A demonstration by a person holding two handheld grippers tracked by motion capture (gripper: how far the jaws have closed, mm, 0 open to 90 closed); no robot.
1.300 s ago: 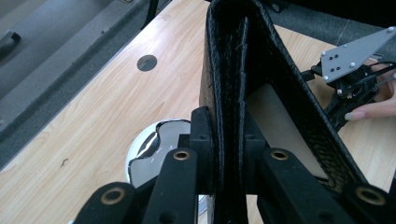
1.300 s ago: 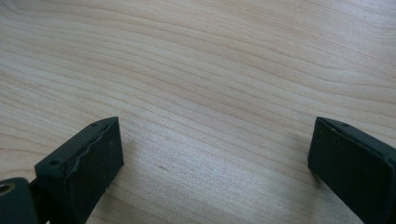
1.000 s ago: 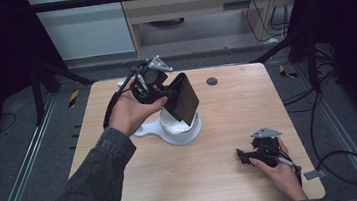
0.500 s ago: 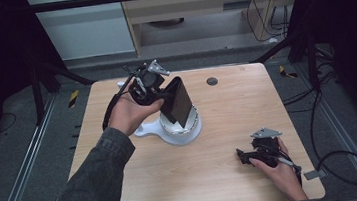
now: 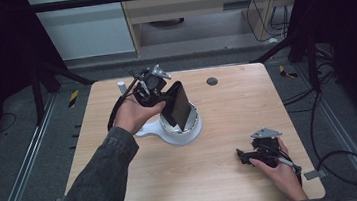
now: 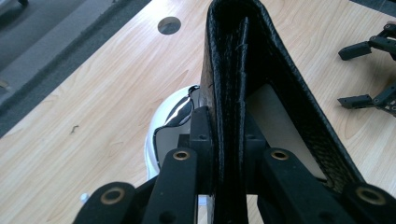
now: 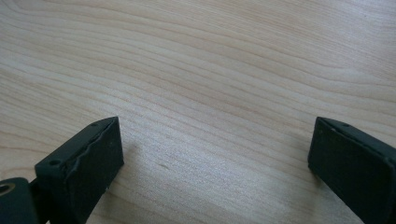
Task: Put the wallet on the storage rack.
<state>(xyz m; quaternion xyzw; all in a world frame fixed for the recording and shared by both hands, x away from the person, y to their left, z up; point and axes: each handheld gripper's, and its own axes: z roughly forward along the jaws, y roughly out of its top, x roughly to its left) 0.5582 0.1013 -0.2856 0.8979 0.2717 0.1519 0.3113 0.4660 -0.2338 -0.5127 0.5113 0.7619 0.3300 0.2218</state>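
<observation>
Holding a black wallet (image 5: 176, 106) up over the white base (image 5: 172, 131), the left gripper (image 5: 158, 95) sits mid-table in the high view; wallet looks open like a book, lower edge at or just above the base, contact not clear. Right gripper (image 5: 245, 155) rests on the table (image 5: 227, 100) well to the right of the base and nearer the person, nothing in it. Small round hole (image 5: 211, 81) in the tabletop beyond the base.

Left gripper view: jaws clamped tight on one leather flap of the wallet (image 6: 243, 84), other flap splays right, pale lining inside. Base (image 6: 170, 123) partly behind the wallet, glossy dark patch on it, can't tell what it is. Right gripper (image 6: 369, 70) off to the side.

Right gripper view: jaws spread wide over bare table (image 7: 210, 93), empty.

Risk, my guess: grip is on a single flap near the edge, so the wallet could swing, slip out or knock the base if lowered crooked.
</observation>
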